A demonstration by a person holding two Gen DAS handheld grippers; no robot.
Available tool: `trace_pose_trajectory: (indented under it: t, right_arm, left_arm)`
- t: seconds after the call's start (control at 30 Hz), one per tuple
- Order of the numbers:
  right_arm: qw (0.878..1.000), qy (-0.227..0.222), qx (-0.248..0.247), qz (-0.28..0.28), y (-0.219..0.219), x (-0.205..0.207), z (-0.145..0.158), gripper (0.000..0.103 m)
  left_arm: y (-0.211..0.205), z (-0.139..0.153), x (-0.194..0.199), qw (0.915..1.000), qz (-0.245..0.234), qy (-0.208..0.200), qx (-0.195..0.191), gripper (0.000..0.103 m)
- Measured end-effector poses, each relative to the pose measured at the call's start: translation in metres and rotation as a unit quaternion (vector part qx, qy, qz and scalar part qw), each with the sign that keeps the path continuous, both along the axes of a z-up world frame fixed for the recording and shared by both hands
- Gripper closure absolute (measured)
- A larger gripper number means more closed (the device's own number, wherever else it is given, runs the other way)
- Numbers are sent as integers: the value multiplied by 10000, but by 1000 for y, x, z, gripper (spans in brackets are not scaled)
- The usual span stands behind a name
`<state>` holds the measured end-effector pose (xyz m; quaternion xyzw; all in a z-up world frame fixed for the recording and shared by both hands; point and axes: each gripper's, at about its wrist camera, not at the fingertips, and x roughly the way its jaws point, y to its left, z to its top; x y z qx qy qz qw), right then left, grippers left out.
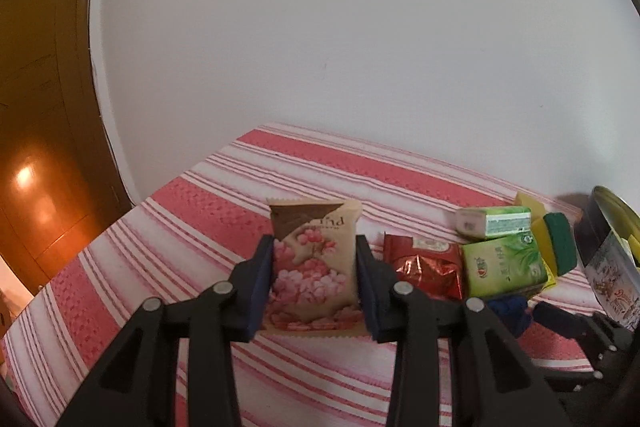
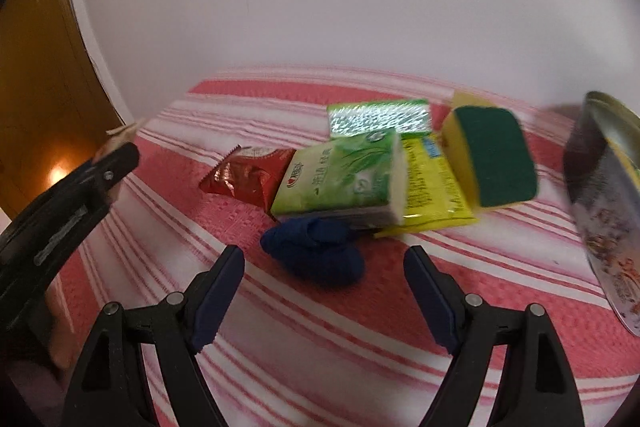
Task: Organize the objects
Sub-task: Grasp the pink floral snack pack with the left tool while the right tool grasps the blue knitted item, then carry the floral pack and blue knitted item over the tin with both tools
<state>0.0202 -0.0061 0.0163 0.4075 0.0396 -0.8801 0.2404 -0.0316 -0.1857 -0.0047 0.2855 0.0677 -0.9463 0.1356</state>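
Snack packet, beige with pink blossoms, stood upright between the pads of the left gripper, clenched on its two side edges, its long axis running from 6 to 12 o'clock in the left wrist view, lifted above the striped cloth. The remaining clutter lay at about 3 o'clock from it: a red foil packet, two green tissue packs, a sponge and, furthest right, a tin. The right gripper hung released, jaws wide apart, with a dark blue cloth bundle lying just beyond its tips at 12 o'clock, long axis across the gap. By my judgement the right claw was the nearer one for that bundle, and the tin sat at its 3 o'clock
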Motion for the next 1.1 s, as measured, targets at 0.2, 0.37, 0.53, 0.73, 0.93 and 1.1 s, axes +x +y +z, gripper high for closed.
trace_pose_trajectory:
  t: [0.2,0.37,0.53,0.73,0.93,1.1]
  right_arm:
    - [9996,-31,216,204,-16,-4,-5,46]
    - [9993,-50,177,312,-5,2,-5,46]
    - [9990,148,-116,416,19,20,7,46]
    - [9962,705,-516,68,72,30,34,46]
    - [9853,1287,-1084,-286,122,36,65,46]
    - [9745,1760,-1265,-585,160,43,87,46]
  left_arm:
    - [8,-1,2,10000,-26,-17,-48,65]
    - [7,-1,4,10000,-2,-2,47,65]
    - [7,0,7,9998,40,108,162,65]
    - [22,5,12,9993,-40,333,178,65]
    - [53,20,16,9976,-343,578,143,65]
    - [89,37,9,9947,-673,759,190,65]
